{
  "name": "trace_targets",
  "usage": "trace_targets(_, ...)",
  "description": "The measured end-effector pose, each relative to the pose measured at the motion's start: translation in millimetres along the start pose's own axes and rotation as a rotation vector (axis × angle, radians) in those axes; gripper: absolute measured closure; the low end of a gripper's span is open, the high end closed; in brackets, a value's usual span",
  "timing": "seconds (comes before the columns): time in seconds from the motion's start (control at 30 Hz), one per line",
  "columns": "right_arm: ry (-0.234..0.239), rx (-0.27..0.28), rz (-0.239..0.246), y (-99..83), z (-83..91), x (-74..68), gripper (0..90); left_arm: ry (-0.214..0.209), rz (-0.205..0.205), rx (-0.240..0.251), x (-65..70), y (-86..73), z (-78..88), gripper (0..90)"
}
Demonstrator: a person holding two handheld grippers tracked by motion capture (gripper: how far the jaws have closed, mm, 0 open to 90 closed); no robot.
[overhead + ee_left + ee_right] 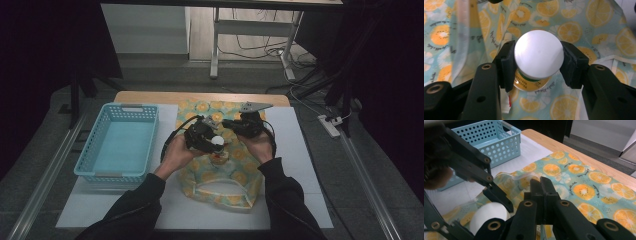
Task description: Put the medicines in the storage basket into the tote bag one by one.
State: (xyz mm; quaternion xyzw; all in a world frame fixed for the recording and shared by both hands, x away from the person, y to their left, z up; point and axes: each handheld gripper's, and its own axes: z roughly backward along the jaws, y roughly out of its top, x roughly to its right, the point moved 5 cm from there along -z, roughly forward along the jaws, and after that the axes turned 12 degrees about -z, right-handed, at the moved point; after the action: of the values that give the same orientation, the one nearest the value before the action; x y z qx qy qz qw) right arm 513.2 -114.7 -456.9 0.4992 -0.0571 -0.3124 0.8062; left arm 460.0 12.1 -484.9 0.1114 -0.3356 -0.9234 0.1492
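While my left gripper [537, 63] clamps the white-capped bottle [538, 53] and my right gripper [541, 187] pinches the bag's edge [524, 176], a slipping cap could drop it.

The cloth bag [220, 172] is light teal with a pattern of orange and yellow citrus slices — its rim has a white edge. The jar [531, 83] has a white round lid [538, 53], a green band under it and a yellow label. On the left stands a light blue basket [118, 142] with small holes. Both grippers are black — left gripper [537, 62], right gripper [541, 192].
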Motion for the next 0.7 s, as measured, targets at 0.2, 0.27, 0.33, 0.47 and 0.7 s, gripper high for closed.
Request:
trace_targets(0.2,0.000,-0.005,0.004,-0.6,-1.0,-0.6,90.0,0.015,0.000,-0.022,0.0,-0.6,-13.2,50.8)
trace_targets(0.27,0.001,-0.003,0.005,-0.5,-1.2,-0.8,90.0,0.016,0.002,-0.028,-0.8,-1.4,-16.7,50.7)
trace_targets(0.33,0.001,-0.003,0.006,-0.3,-1.0,-0.7,90.0,0.017,0.005,-0.033,-1.0,-2.4,-20.7,50.7)
trace_targets(0.47,0.000,-0.004,0.003,-0.5,-0.8,-0.4,89.9,0.013,0.012,-0.048,-2.0,-4.8,-28.7,50.7)
trace_targets(0.7,0.001,-0.003,0.004,-0.4,-0.5,-0.5,89.9,-0.001,0.029,-0.035,-3.4,-5.6,-33.0,49.8)
